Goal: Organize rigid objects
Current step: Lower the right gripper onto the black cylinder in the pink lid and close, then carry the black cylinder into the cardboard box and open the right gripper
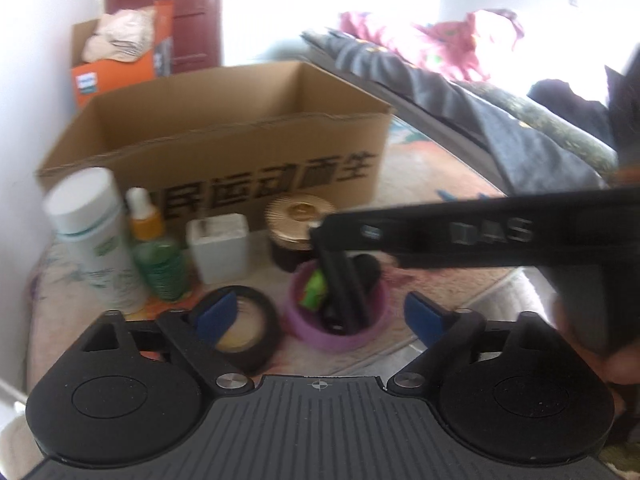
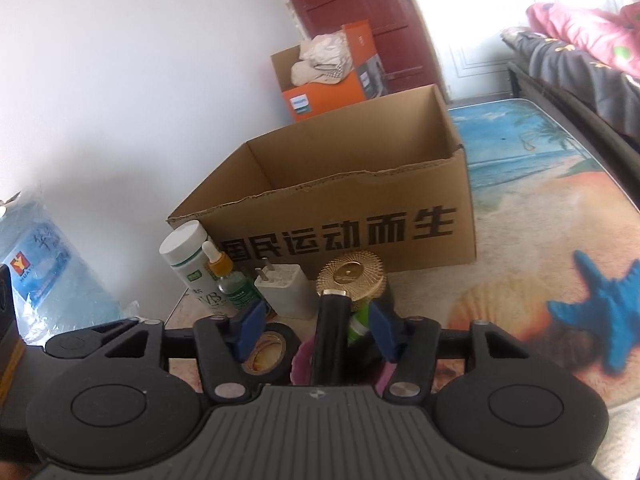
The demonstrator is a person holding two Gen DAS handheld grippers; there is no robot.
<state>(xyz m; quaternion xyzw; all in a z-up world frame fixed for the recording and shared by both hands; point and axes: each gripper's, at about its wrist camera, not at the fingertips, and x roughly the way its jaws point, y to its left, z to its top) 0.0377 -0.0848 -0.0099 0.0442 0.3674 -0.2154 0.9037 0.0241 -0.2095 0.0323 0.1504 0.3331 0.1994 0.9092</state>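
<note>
**Both grippers over the purple cup; nothing packed as far as the box's visible part shows**

The open brown cardboard box (image 2: 340,184) looks empty; white-capped bottle (image 1: 94,236), orange-necked green dropper bottle (image 1: 154,256), white charger block (image 2: 282,290), gold-lidded jar (image 2: 351,276) and black tape ring (image 1: 244,328) wait at its 6 o'clock. The left gripper (image 1: 320,316) is spread around the round purple cup (image 1: 338,312); the right gripper (image 2: 318,330) brackets a black tube (image 2: 330,336), contact unclear. Only the right wrist view shows a blue starfish (image 2: 596,308).

Bottles (image 2: 188,258), charger (image 2: 286,286), jar (image 2: 352,276) – lined before the box (image 2: 340,200).
</note>
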